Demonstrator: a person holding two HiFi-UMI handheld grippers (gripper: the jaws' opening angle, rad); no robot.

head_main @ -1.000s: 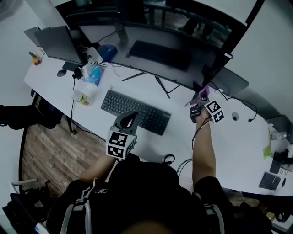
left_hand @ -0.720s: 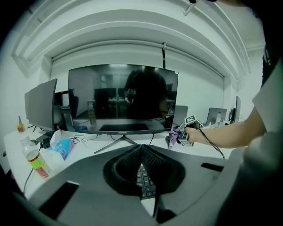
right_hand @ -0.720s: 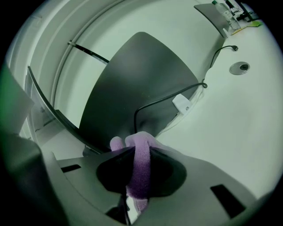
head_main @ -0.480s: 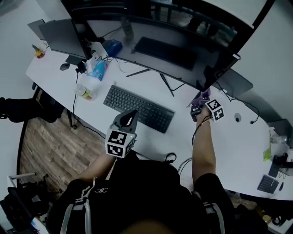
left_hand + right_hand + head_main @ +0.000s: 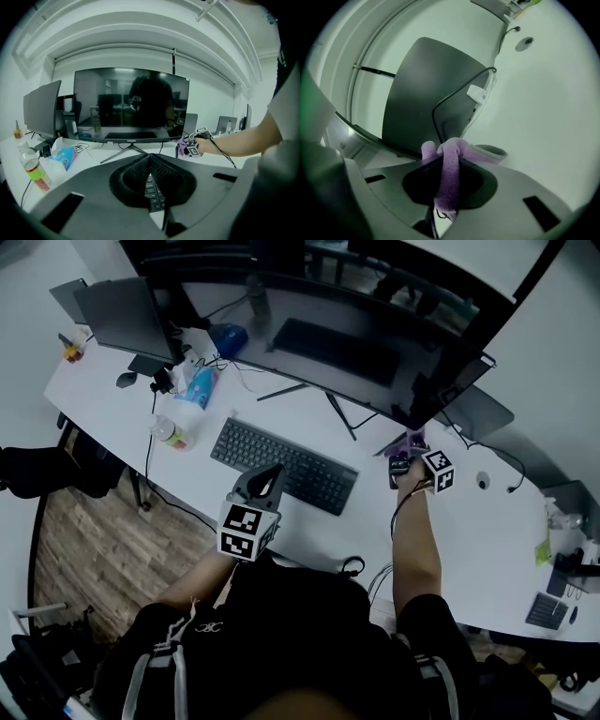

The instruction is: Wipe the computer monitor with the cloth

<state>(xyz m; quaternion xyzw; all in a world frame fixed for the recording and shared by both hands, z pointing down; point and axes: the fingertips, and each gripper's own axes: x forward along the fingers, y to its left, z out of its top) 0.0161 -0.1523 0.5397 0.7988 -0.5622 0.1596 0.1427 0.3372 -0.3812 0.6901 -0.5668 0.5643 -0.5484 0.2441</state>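
Observation:
The wide dark computer monitor [image 5: 356, 343] stands across the back of the white desk [image 5: 487, 540]; in the left gripper view the monitor [image 5: 131, 105] faces me, its screen off. My right gripper [image 5: 405, 454] is at the monitor's lower right corner, shut on a purple cloth [image 5: 413, 439]. In the right gripper view the cloth [image 5: 449, 180] hangs bunched between the jaws of the right gripper [image 5: 447, 161]. My left gripper [image 5: 267, 486] hovers over the near edge of the keyboard [image 5: 281, 465], jaws shut and empty. It also shows in its own view as the left gripper [image 5: 150, 157].
A second screen [image 5: 127, 315] stands at the far left, and a grey panel [image 5: 478, 409] with cables behind the right gripper. A bottle [image 5: 169, 434] and a blue tissue pack [image 5: 199, 388] lie left of the keyboard. Small items [image 5: 548, 610] sit at the far right.
The right gripper with the cloth has edged slightly up toward the monitor's lower right corner. The left gripper has stayed over the keyboard's edge.

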